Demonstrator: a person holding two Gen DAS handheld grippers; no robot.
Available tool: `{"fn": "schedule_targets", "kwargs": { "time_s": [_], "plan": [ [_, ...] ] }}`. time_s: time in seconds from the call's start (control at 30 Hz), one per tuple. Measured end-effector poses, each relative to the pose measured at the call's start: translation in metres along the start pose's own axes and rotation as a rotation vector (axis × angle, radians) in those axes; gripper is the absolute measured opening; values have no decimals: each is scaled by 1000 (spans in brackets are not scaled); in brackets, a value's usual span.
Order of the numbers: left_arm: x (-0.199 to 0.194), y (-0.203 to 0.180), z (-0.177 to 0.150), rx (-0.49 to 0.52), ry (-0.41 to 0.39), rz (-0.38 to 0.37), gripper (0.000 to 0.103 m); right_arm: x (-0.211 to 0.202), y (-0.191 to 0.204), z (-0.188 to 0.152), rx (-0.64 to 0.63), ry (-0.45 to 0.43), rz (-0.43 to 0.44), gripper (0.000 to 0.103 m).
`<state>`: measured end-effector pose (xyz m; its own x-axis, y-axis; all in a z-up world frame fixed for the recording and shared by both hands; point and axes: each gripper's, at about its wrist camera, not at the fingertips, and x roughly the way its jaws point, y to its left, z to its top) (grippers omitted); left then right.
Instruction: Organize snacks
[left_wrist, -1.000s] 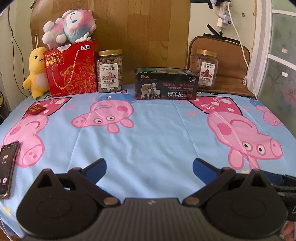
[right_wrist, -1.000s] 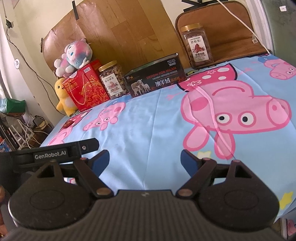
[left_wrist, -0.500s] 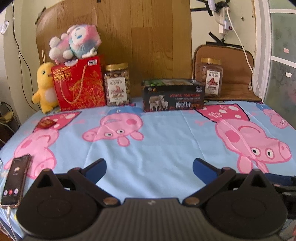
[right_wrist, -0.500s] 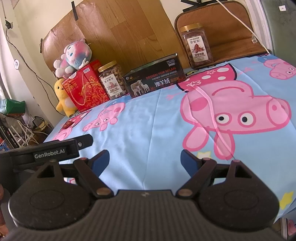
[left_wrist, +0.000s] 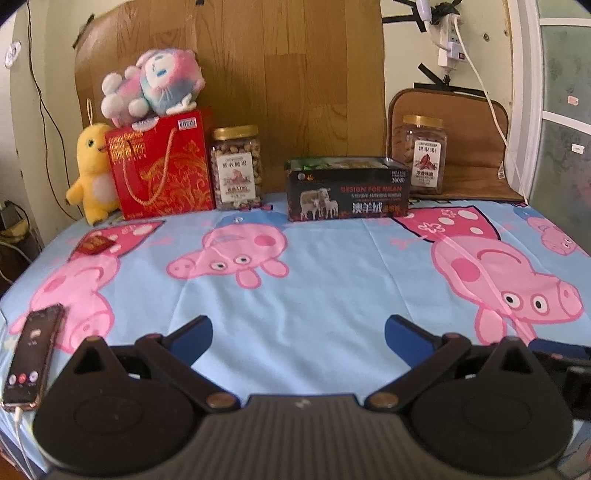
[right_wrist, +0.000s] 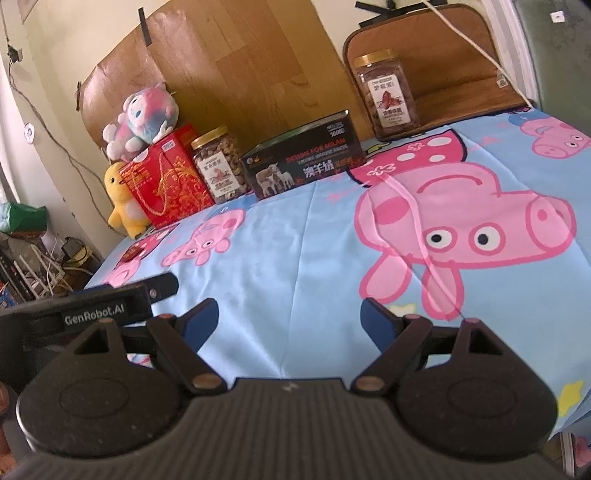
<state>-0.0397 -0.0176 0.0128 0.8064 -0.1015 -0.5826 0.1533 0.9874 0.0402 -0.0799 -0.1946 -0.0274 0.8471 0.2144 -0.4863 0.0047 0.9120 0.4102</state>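
Blue-padded, the left claw (left_wrist: 298, 334) and right claw (right_wrist: 289, 319) both hang spread wide and empty over the near edge of the pig-print blue cloth (left_wrist: 332, 266). Far ahead of them stand the red cashew gift box (left_wrist: 160, 166), 2 gold-lidded clear nut jars (left_wrist: 236, 168) (left_wrist: 421, 155) and a black sheep-print box (left_wrist: 349, 188); this looks like the opening approach, so next a claw must reach forward and close on 1 snack.

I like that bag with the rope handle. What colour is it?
The gift bag is red with gold swirls. It shows best in the left wrist view.

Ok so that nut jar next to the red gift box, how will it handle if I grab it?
The nut jar looks full, so probably heavy. Its clear plastic walls seem rigid but possibly slippery. Tall on soft bedding beside the red gift box, it may tip if pushed.
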Motion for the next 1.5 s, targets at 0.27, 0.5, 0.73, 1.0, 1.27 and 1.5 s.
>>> {"fn": "schedule_targets", "kwargs": {
  "time_s": [0.27, 0.5, 0.73, 1.0, 1.27, 1.5],
  "plan": [
    [5, 0, -3, -6, 40, -3, 103, 1, -1, -1, 10, -1, -8, 86],
    [8, -1, -4, 0, 60, -4, 103, 1, -1, -3, 17, 2, -10, 86],
    [8, -1, -5, 7, 64, -4, 103, 1, -1, -3, 15, 1, -9, 86],
    [9, -2, -5, 10, 71, 1, 103, 1, -1, -3, 13, -1, -9, 86],
    [11, 0, -4, 7, 76, 28, 103, 2, -1, -3, 12, 3, -7, 86],
    [13, 1, -4, 3, 81, 39, 103, 2, -1, -3, 12, 2, -7, 86]
  ]
}}
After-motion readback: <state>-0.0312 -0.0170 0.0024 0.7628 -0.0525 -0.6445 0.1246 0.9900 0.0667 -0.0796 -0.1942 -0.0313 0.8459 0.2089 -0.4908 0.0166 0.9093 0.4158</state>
